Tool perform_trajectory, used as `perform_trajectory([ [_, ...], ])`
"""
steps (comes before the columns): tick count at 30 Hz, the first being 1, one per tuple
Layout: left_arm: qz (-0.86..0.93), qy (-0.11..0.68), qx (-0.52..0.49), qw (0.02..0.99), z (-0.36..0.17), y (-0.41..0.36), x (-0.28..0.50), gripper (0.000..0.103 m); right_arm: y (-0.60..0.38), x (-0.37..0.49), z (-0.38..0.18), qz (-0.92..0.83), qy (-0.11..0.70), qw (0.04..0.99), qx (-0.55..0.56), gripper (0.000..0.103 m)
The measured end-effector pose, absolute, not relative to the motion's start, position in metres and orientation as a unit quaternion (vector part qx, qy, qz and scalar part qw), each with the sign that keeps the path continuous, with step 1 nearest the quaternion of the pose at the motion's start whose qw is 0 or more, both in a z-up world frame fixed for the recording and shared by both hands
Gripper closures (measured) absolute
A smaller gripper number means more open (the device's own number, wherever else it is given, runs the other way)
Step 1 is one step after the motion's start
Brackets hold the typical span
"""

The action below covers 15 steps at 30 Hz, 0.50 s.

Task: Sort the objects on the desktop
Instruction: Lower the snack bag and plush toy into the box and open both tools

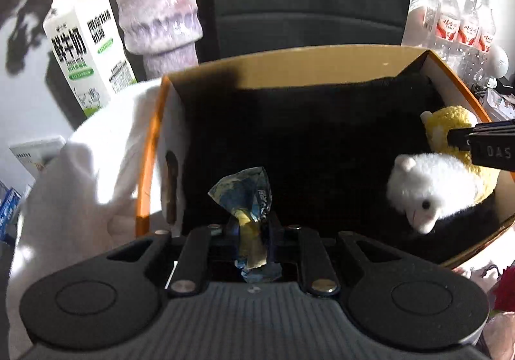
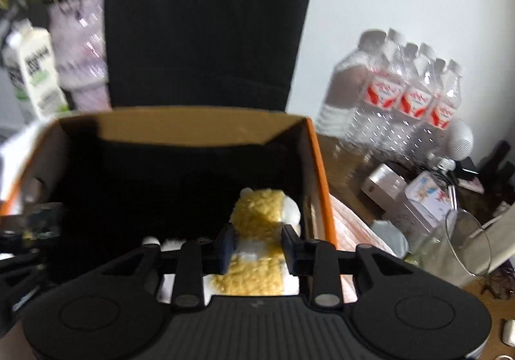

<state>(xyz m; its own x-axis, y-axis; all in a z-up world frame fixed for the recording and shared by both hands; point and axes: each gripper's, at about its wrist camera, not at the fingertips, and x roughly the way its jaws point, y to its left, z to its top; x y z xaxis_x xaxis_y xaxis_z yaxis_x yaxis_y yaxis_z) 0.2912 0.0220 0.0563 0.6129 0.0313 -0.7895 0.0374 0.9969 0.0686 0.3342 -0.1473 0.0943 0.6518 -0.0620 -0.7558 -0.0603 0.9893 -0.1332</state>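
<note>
Each tool is matte black with ribbed grey housing and silver screws.

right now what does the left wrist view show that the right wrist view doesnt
Only the left wrist view shows the left tongs shut on a crumpled blue and yellow wrapper, the plush toy's white head, and white cloth beside the box.

Only the right wrist view shows the right tongs closed on the toy's yellow body, plus a clear glass and a small tin on the table.

Both share the orange-edged cardboard box, the milk carton and the pack of water bottles.
</note>
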Motion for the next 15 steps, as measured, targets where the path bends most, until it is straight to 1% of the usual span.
perform_trajectory([
  [1, 0.002, 0.444, 0.045, 0.895, 0.054, 0.021, 0.291, 0.076, -0.149, 0.335, 0.094, -0.003, 0.415, 0.907, -0.069, 0.068],
  [2, 0.008, 0.448, 0.050, 0.893, 0.051, 0.022, 0.289, 0.063, -0.150, 0.333, 0.093, -0.001, 0.415, 0.907, -0.065, 0.067],
  [5, 0.012, 0.450, 0.044, 0.892, 0.051, 0.025, 0.285, 0.054, -0.151, 0.327, 0.101, 0.002, 0.417, 0.907, -0.061, 0.061],
  [6, 0.022, 0.449, 0.037, 0.893, 0.053, 0.026, 0.286, 0.041, -0.151, 0.324, 0.105, 0.007, 0.418, 0.907, -0.060, 0.055],
  [7, 0.034, 0.445, 0.025, 0.894, 0.056, 0.029, 0.284, 0.031, -0.153, 0.324, 0.108, 0.007, 0.420, 0.906, -0.059, 0.042],
  [8, 0.038, 0.437, 0.011, 0.899, 0.061, 0.032, 0.280, 0.027, -0.152, 0.322, 0.112, 0.004, 0.421, 0.905, -0.058, 0.034],
  [9, 0.035, 0.428, 0.001, 0.903, 0.065, 0.034, 0.277, 0.020, -0.153, 0.317, 0.117, 0.005, 0.413, 0.909, -0.056, 0.024],
  [11, 0.024, 0.418, -0.009, 0.908, 0.074, 0.037, 0.271, 0.012, -0.153, 0.308, 0.126, 0.018, 0.397, 0.916, -0.047, 0.024],
  [12, 0.023, 0.415, -0.009, 0.910, 0.078, 0.037, 0.269, 0.004, -0.153, 0.303, 0.130, 0.026, 0.392, 0.919, -0.041, 0.024],
  [15, 0.017, 0.391, -0.015, 0.920, 0.092, 0.035, 0.255, 0.002, -0.153, 0.287, 0.144, 0.042, 0.364, 0.930, -0.020, 0.024],
])
